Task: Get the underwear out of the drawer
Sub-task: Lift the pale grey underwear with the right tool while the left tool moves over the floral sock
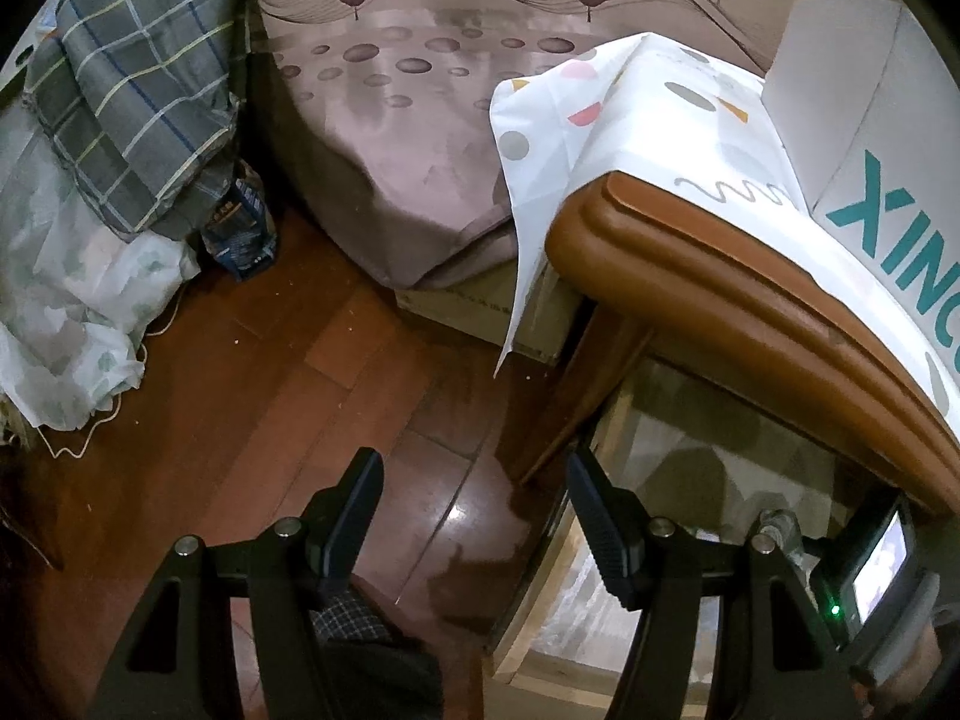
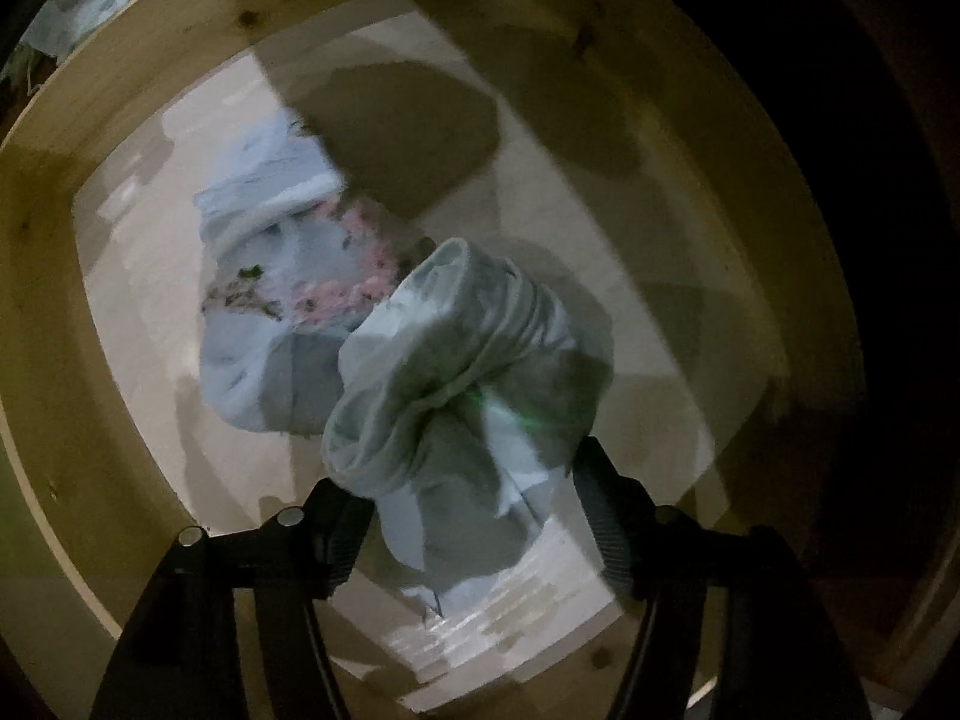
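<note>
right gripper over the underwear in the open drawer

the right gripper (image 2: 468, 516) points steeply down into the pale wooden drawer (image 2: 150, 90), its 2 black ribbed fingers (image 2: 606, 516) standing apart. the crumpled pale grey-green underwear (image 2: 456, 372) sits between and just ahead of them; its lower folds hang down between the pads, though blur hides whether either pad touches the cloth. just beyond it, on the drawer's light floor, lies a second bundle of white cloth with a pink floral band (image 2: 288, 276), touching the first piece.

the left gripper (image 1: 474, 516) tilts down over the dark red wooden floor (image 1: 270, 360), fingers apart with nothing between them. its right finger (image 1: 600, 534) is over the drawer's near corner, below the brown rounded cabinet top (image 1: 720, 294) covered by a white spotted cloth (image 1: 576, 120).
</note>
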The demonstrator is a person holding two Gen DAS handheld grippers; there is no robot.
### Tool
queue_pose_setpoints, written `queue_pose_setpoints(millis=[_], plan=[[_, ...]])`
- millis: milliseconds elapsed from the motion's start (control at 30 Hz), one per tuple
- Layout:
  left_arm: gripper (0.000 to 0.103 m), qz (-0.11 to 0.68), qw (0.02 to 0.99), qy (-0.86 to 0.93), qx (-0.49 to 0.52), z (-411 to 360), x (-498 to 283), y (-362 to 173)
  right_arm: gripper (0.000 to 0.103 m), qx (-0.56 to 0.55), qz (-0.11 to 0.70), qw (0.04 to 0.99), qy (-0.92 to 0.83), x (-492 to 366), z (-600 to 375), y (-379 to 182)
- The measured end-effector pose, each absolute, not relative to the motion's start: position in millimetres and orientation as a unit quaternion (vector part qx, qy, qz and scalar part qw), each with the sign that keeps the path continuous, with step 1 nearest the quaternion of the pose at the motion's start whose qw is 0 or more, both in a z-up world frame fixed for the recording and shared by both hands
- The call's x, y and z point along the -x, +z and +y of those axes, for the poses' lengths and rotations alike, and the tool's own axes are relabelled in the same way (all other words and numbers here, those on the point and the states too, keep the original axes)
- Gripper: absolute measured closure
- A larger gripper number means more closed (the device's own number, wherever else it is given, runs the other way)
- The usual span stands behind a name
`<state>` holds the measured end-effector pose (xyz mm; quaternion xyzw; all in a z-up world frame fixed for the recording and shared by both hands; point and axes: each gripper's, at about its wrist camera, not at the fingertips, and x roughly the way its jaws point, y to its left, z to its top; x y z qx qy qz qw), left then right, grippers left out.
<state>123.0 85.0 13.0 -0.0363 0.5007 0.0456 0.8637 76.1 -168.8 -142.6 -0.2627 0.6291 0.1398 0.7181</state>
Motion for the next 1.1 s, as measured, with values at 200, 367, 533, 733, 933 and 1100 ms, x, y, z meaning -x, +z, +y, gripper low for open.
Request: queue_pose_setpoints(millis=[200, 367, 533, 733, 933, 1100], plan=[[0.038, 0.509, 0.859, 0.037, 0.028, 80, -124, 8, 0.053, 0.217, 0.655, 0.708, 0.153, -96, -190, -142], [0.038, 0.519, 0.854, 0.021, 0.015, 71, -125, 1, 0.058, 0.228, 0.685, 0.677, 0.146, -96, -188, -140], [0.038, 0.529, 0.848, -0.006, 0.007, 61, -124, -6, 0.062, 0.223, 0.702, 0.666, 0.12, -98, -187, -131], [0.038, 0.539, 0.842, -0.031, -0.012, 43, -123, -14, 0.062, 0.135, 0.696, 0.702, 0.068, -89, -193, -84], [0.038, 0.544, 0.836, -0.061, -0.034, 28, -118, -22, 0.062, 0.022, 0.671, 0.741, 0.003, -71, -216, -65], [0.038, 0.551, 0.83, -0.082, -0.039, 19, -118, -31, 0.062, -0.016, 0.647, 0.761, -0.037, -39, -224, -58]])
